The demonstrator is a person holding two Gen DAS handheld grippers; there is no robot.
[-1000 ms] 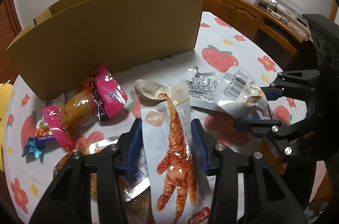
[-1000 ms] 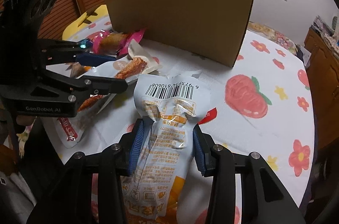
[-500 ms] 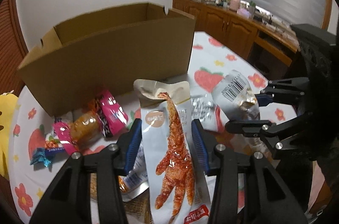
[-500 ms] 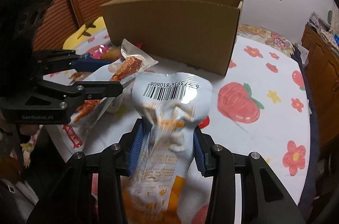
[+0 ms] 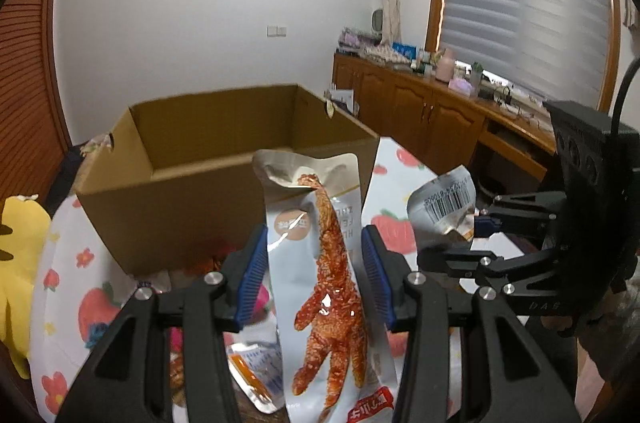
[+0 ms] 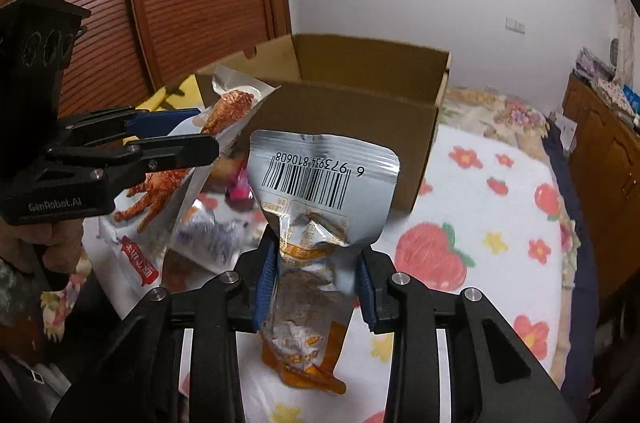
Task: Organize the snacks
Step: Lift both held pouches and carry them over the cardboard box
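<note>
My left gripper [image 5: 314, 277] is shut on a white chicken-foot snack packet [image 5: 320, 263] and holds it upright in the air, in front of the open cardboard box [image 5: 224, 159]. My right gripper [image 6: 316, 287] is shut on a silver and orange barcode packet [image 6: 320, 207], also lifted above the table. In the left wrist view the right gripper [image 5: 480, 235] holds the barcode packet [image 5: 444, 203] to the right. In the right wrist view the left gripper [image 6: 172, 139] with the chicken-foot packet [image 6: 188, 159] sits left, near the box [image 6: 340, 111].
Several more snack packets [image 6: 224, 219] lie on the strawberry-print tablecloth [image 6: 480, 223] in front of the box. A yellow object [image 5: 16, 251] sits at the table's left edge. A wooden cabinet [image 5: 432, 119] runs along the right wall.
Both grippers have risen from the table with their packets, up to about the level of the box's rim. The box's inside now shows.
</note>
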